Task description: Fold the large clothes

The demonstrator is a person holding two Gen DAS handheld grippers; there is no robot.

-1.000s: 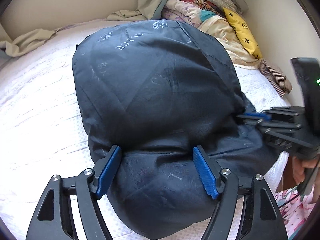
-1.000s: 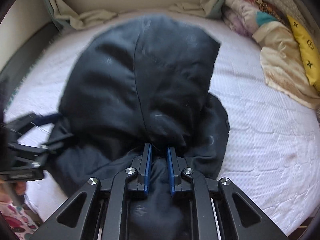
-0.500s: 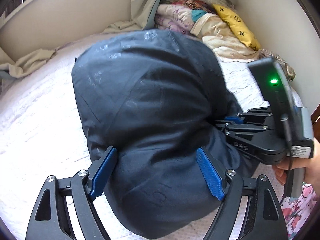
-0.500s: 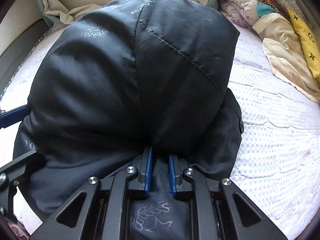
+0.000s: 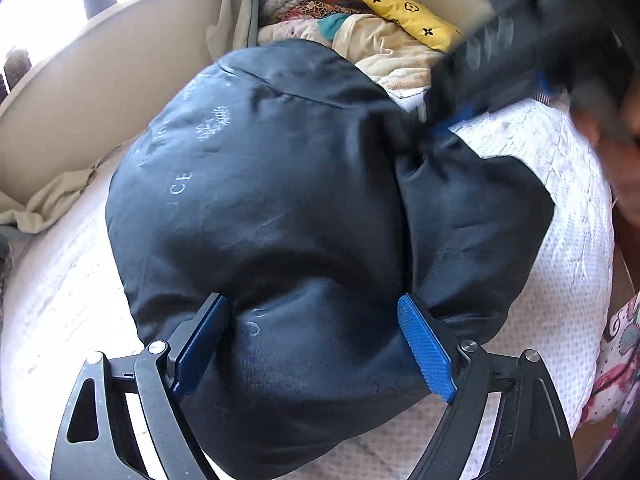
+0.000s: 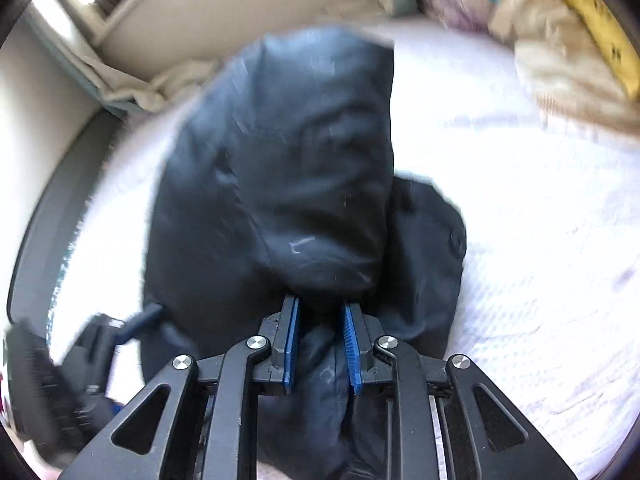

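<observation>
A puffy dark navy jacket (image 5: 260,200) with faint pale print lies bunched on the white bed (image 5: 560,280). My left gripper (image 5: 314,328) straddles its thick near fold. The blue pads dent the padding on both sides, and the jaws are opening. In the right wrist view the jacket (image 6: 280,160) is blurred. My right gripper (image 6: 320,344) has a bunch of its fabric filling the narrow gap between the pads, and these jaws are opening too. The right gripper (image 5: 440,128) shows blurred at the jacket's far right edge, and the left gripper (image 6: 132,324) sits at the lower left.
A heap of bedding (image 5: 380,48) with a yellow pillow (image 5: 412,20) lies at the bed's far right corner. A beige padded wall (image 5: 100,92) with a crumpled beige cloth (image 5: 52,204) borders the far left. White mattress cover (image 6: 520,240) stretches to the right. A person's hand (image 5: 624,152) is blurred at the right.
The gap between the right gripper's pads has widened, with fabric still in it. The left gripper's jaws spread a little and rolled. The right gripper swung up toward the jacket's far right side.
</observation>
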